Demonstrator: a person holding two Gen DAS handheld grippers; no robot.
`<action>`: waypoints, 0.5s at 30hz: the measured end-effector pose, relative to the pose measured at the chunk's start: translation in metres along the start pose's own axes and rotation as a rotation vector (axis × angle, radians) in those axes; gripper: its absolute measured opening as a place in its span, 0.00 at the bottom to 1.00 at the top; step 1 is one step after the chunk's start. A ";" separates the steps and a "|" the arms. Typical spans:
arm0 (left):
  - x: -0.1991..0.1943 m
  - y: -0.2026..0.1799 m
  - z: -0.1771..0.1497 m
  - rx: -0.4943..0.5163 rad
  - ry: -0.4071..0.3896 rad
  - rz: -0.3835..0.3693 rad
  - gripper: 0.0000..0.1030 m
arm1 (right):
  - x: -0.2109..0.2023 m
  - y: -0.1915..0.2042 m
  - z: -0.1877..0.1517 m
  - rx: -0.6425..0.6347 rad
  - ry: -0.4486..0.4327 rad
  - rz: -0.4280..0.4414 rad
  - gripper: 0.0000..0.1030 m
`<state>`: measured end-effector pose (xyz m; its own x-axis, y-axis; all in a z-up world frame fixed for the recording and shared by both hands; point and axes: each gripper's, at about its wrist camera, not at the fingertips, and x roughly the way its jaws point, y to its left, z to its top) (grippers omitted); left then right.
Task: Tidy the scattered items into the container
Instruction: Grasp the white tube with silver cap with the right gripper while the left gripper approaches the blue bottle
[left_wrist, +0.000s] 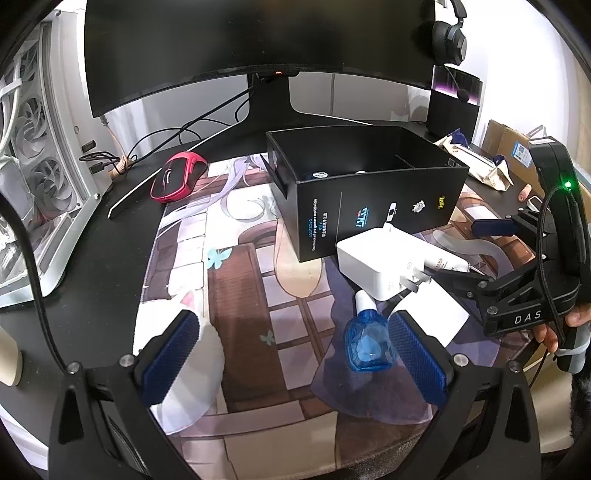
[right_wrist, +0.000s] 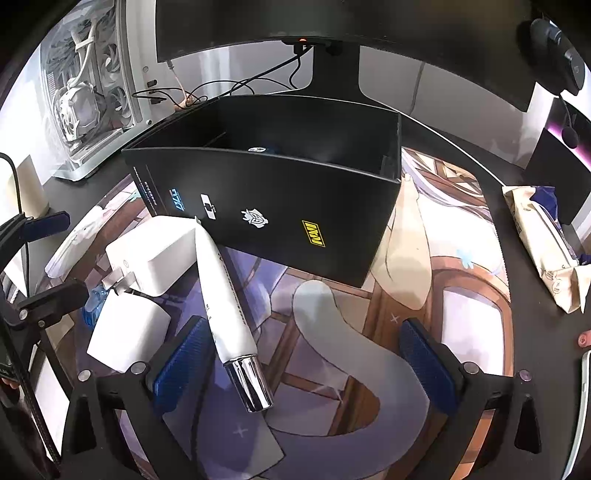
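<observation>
An open black box (left_wrist: 369, 199) (right_wrist: 280, 210) stands on the printed desk mat. In front of it lie a white charger (left_wrist: 376, 258) (right_wrist: 155, 251), a white tube with a chrome cap (right_wrist: 231, 314) (left_wrist: 447, 263), a small white block (right_wrist: 129, 332) (left_wrist: 432, 317) and a blue bottle (left_wrist: 367, 339). My left gripper (left_wrist: 293, 354) is open, and the bottle lies just inside its right finger (left_wrist: 417, 354). My right gripper (right_wrist: 306, 362) is open too; the tube's capped end rests between its fingers, close to the left finger (right_wrist: 184, 358). A small blue and white item (left_wrist: 317, 175) sits inside the box.
A red mouse (left_wrist: 177, 177) lies at the mat's far left, beside a white PC case (left_wrist: 44, 177). A monitor (left_wrist: 258, 44) and its stand rise behind the box. A tissue pack (right_wrist: 546, 243) lies to the right, with a headset (left_wrist: 448, 37) and a black speaker (left_wrist: 452, 110) behind it.
</observation>
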<state>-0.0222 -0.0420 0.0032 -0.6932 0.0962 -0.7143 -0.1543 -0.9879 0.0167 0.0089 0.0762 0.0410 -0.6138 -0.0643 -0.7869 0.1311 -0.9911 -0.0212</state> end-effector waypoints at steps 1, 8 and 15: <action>0.000 0.000 0.000 0.000 0.000 0.000 1.00 | 0.000 0.000 0.000 -0.001 0.000 0.003 0.99; 0.001 0.000 0.000 0.002 0.004 0.000 1.00 | -0.009 0.008 -0.005 -0.063 -0.051 0.064 0.72; 0.002 0.000 0.000 0.003 0.004 -0.001 1.00 | -0.018 0.013 -0.010 -0.143 -0.083 0.115 0.24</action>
<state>-0.0232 -0.0419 0.0018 -0.6901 0.0969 -0.7172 -0.1573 -0.9874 0.0180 0.0296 0.0661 0.0485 -0.6495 -0.1911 -0.7360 0.3096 -0.9505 -0.0265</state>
